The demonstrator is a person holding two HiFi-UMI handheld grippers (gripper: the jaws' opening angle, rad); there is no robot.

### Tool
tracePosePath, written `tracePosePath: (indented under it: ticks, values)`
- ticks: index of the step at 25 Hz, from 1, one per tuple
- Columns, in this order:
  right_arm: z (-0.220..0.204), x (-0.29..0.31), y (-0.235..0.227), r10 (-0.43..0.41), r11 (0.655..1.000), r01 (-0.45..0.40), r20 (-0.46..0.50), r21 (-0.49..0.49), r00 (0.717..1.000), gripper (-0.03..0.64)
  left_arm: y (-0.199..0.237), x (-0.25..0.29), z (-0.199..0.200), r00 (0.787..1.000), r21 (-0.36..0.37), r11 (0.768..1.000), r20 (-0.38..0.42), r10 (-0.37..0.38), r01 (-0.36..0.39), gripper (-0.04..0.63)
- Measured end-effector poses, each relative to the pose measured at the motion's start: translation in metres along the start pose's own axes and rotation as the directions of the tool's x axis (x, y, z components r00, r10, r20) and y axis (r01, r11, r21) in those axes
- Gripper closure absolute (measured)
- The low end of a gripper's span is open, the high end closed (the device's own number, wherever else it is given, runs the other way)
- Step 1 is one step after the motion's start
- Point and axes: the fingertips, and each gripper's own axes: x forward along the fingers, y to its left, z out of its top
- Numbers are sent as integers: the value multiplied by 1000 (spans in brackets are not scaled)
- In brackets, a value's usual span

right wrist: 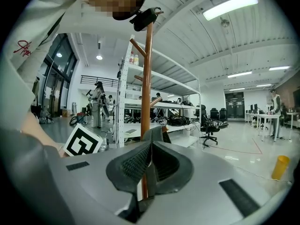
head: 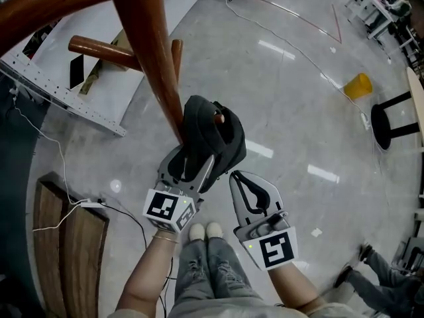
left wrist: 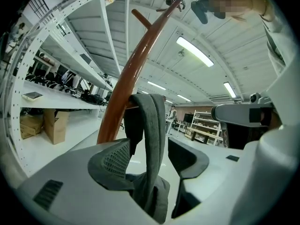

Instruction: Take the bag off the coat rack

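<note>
A dark grey bag (head: 215, 134) hangs on a peg (head: 219, 118) of the brown wooden coat rack (head: 156, 58). My left gripper (head: 195, 161) reaches up to the bag from below. In the left gripper view the bag's grey strap (left wrist: 152, 125) hangs down between the jaws of the left gripper (left wrist: 150, 146). They stand open, with a gap on each side of the strap, and the rack's pole (left wrist: 133, 74) rises behind. My right gripper (head: 236, 177) is shut and empty just right of the bag. In its own view the right gripper (right wrist: 151, 146) points at the pole (right wrist: 146, 78).
White perforated shelving (head: 66, 91) lies left of the rack and a wooden bench (head: 66, 244) sits at lower left, with a cable running to it. A yellow container (head: 358, 85) and a black stool (head: 391, 121) stand to the right. Another person's legs (head: 371, 264) show at lower right.
</note>
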Motion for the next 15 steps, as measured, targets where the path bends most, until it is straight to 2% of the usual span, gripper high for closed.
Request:
tracePosePath:
  ticks: [4, 9, 15]
  values:
    - [-3, 3, 5, 15, 1000, -15, 3, 6, 1000, 597, 1, 6, -6, 1000, 11, 1000, 3, -20, 20, 347]
    - [-8, 6, 6, 18, 1000, -18, 6, 22, 1000, 597, -4, 18, -12, 999, 64, 997, -31, -37, 39, 347]
    - [-12, 4, 8, 27, 999, -27, -3, 30, 1000, 597, -3, 30, -11, 998, 69, 996, -31, -54, 56, 347]
